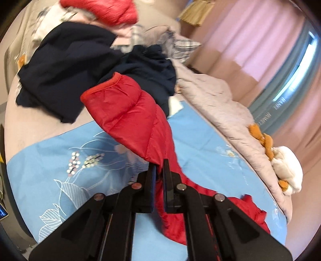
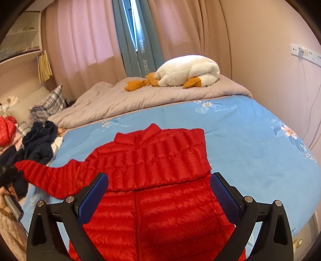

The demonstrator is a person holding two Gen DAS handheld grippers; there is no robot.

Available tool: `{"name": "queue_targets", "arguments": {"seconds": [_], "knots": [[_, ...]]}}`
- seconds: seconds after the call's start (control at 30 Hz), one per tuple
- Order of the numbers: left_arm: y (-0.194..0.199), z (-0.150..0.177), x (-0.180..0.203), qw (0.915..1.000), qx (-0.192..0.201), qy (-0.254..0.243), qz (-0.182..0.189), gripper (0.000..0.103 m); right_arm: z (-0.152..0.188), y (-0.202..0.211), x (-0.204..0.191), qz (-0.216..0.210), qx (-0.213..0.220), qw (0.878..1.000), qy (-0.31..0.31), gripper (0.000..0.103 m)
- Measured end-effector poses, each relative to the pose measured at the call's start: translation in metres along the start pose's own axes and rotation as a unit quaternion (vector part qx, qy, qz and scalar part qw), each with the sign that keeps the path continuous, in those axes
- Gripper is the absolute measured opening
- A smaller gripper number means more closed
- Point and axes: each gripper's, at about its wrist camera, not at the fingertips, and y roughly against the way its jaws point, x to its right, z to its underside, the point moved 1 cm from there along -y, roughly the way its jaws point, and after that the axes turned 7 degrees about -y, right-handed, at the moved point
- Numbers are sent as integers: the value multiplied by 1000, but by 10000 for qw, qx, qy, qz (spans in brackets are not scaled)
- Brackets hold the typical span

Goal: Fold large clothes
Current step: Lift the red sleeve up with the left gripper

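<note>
A red quilted down jacket (image 2: 160, 160) lies flat on the blue floral bedsheet (image 2: 250, 140), collar away from me, with its right side folded over the chest. Its left sleeve (image 2: 50, 174) stretches out to the left and is raised off the bed. In the left wrist view my left gripper (image 1: 159, 168) is shut on that sleeve (image 1: 128, 112), pinching the fabric below the cuff, which hangs forward above the sheet. My right gripper (image 2: 159, 180) hovers open over the jacket's middle, with nothing between its blue pads (image 2: 94, 192).
A heap of dark navy clothes (image 1: 66, 70) and another red garment (image 1: 104, 10) lie at the bed's far left. A crumpled grey quilt (image 2: 120, 100), a plaid pillow (image 2: 50, 104) and a white plush goose (image 2: 186, 70) sit along the curtain side. The wall stands close on the right.
</note>
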Motion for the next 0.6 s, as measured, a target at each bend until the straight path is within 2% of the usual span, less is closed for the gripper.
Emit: {"name": "queue_targets", "arguments": {"seconds": [0.37, 0.6], "knots": [[36, 9, 63, 9954, 278, -773, 489, 4, 1, 17, 16, -86, 168, 9996, -207, 100], [51, 19, 95, 9898, 279, -1190, 727, 4, 2, 23, 25, -113, 224, 9991, -328, 100]]}}
